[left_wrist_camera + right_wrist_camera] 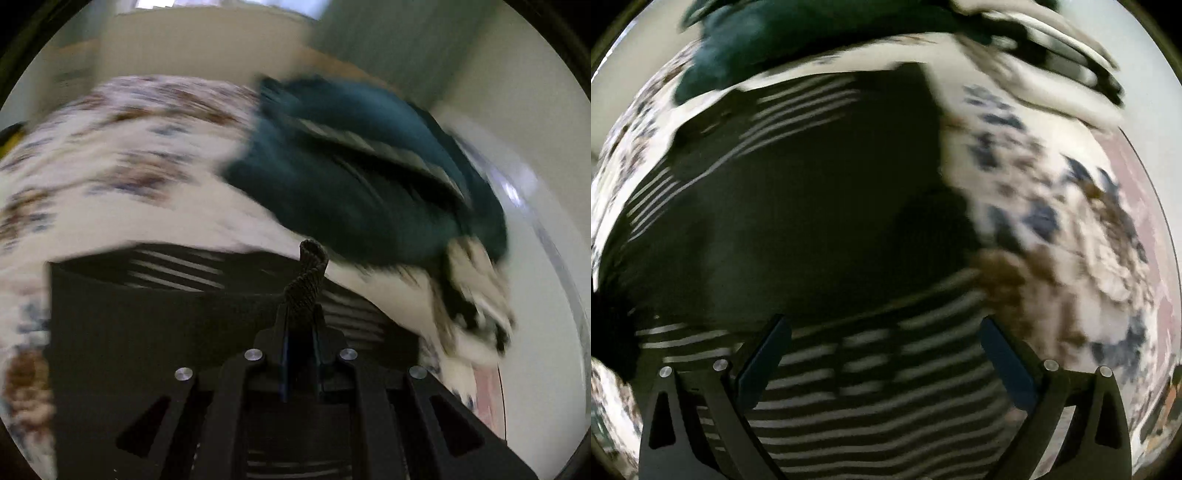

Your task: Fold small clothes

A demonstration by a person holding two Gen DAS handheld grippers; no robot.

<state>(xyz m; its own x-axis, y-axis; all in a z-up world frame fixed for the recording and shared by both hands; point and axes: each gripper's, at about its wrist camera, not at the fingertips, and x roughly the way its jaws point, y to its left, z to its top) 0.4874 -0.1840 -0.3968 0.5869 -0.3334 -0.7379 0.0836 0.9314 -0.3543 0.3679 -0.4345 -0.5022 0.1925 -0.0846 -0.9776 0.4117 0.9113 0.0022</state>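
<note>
Left tongs (301,325) pinching dark cord (306,280), right tongs (886,365) wide over striped garment (798,206), floral sheet (122,158)

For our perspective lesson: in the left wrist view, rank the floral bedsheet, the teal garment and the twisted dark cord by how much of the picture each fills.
1. floral bedsheet, largest.
2. teal garment.
3. twisted dark cord, smallest, though nearest the camera, pinched in the left gripper.
</note>
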